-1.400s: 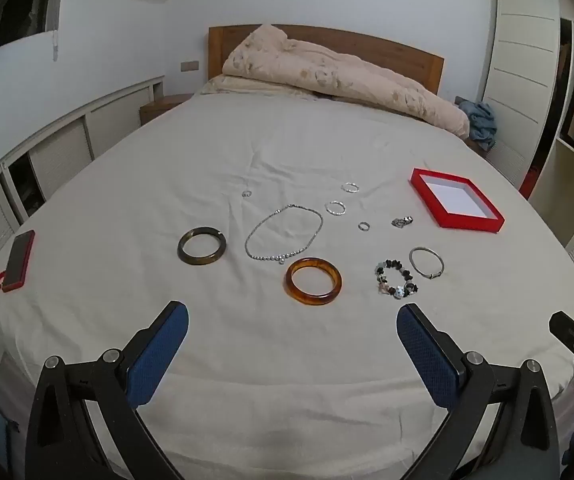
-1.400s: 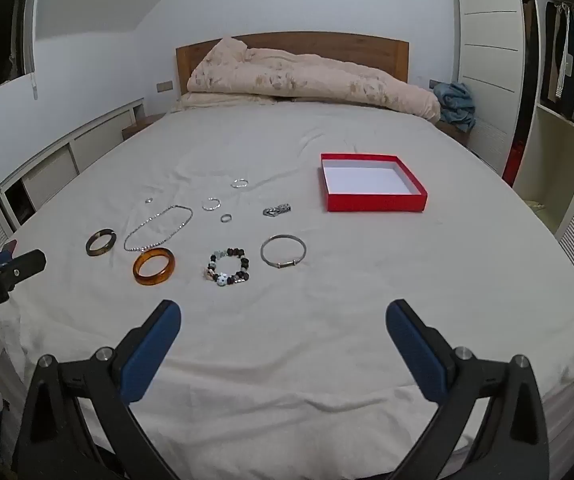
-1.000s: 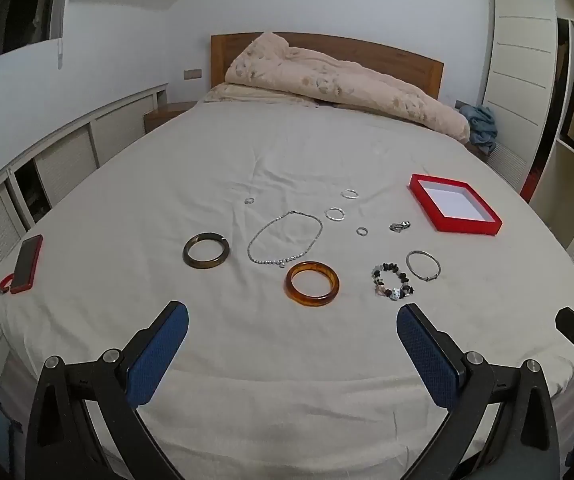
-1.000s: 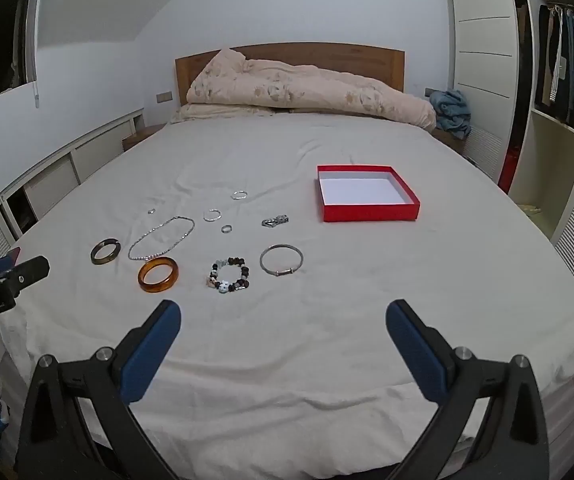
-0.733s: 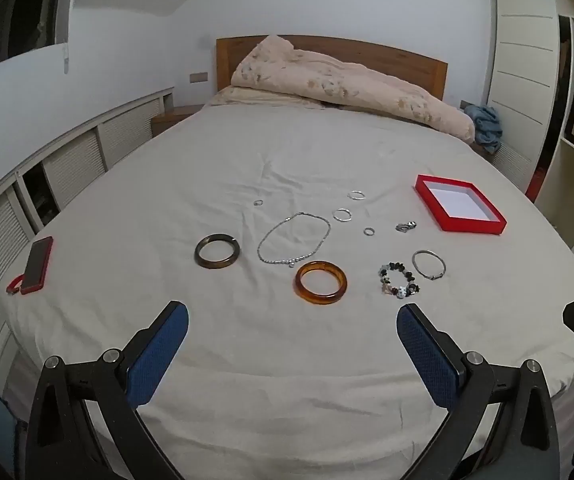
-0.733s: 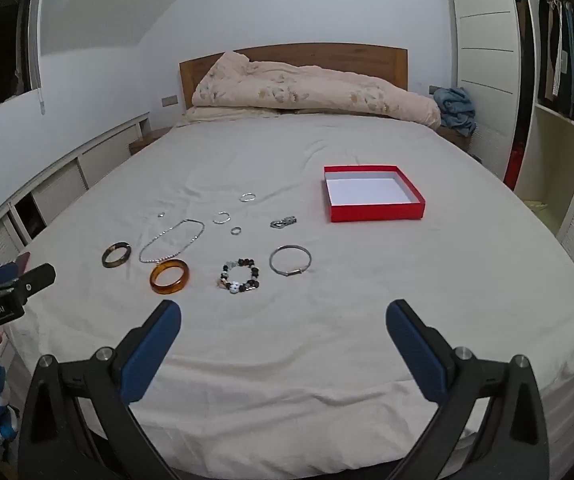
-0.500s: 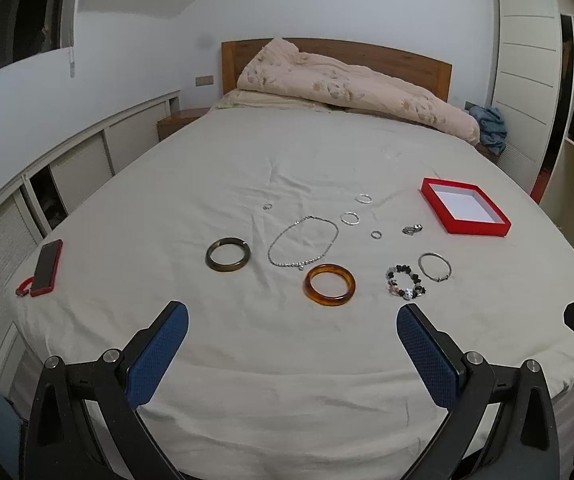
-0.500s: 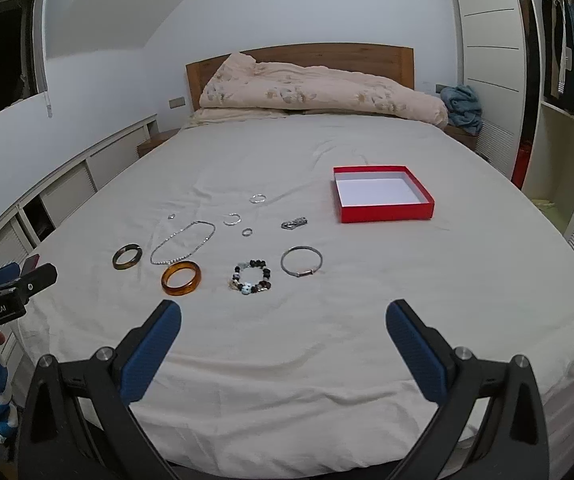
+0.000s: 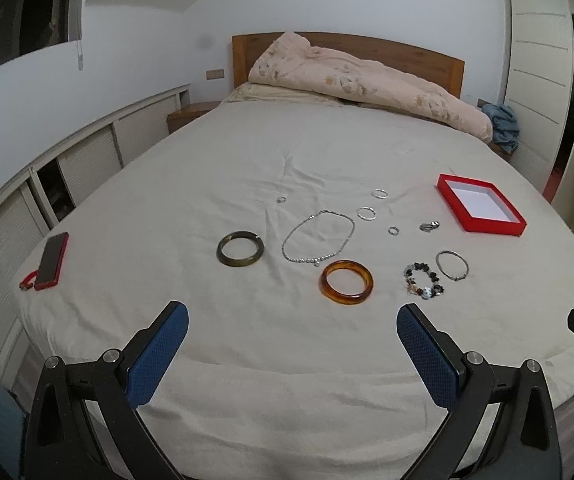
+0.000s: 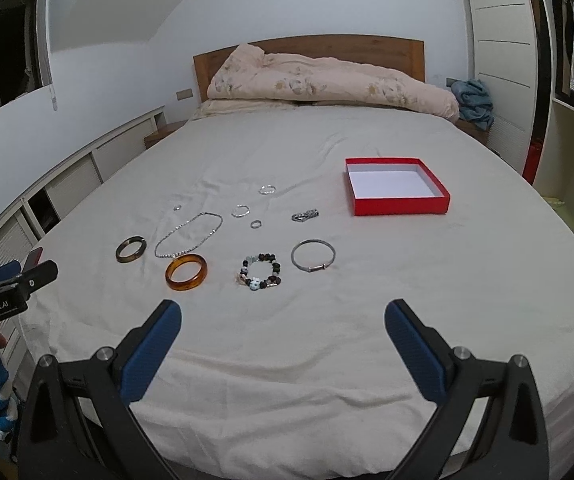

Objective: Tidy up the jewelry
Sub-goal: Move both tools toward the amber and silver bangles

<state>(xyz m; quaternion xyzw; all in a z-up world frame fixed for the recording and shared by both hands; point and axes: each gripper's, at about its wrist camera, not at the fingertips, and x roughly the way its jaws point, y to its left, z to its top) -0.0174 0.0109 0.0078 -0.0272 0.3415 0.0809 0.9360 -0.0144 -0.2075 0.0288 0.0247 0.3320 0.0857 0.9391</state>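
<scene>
Jewelry lies spread on the bed sheet: an amber bangle point(image 9: 346, 282) point(image 10: 186, 271), a dark bangle point(image 9: 240, 248) point(image 10: 130, 249), a silver chain necklace point(image 9: 318, 237) point(image 10: 189, 234), a beaded bracelet point(image 9: 423, 283) point(image 10: 260, 271), a thin silver bracelet point(image 9: 452, 265) point(image 10: 312, 261), a clasp piece point(image 10: 305, 215) and several small rings. An open red box point(image 9: 480, 209) point(image 10: 395, 189) sits at the right. My left gripper point(image 9: 291, 336) and right gripper point(image 10: 282, 330) are open and empty, above the bed's near edge, well short of the jewelry.
A red phone point(image 9: 51, 259) lies at the bed's left edge. A rolled duvet point(image 10: 327, 80) lies against the wooden headboard. Low cabinets run along the left wall, wardrobes along the right. The left gripper's side shows in the right wrist view point(image 10: 11, 288).
Both grippers have pulled back from the bed, so the jewelry and box look smaller and farther away. Both jaws stayed open. Nothing on the bed moved.
</scene>
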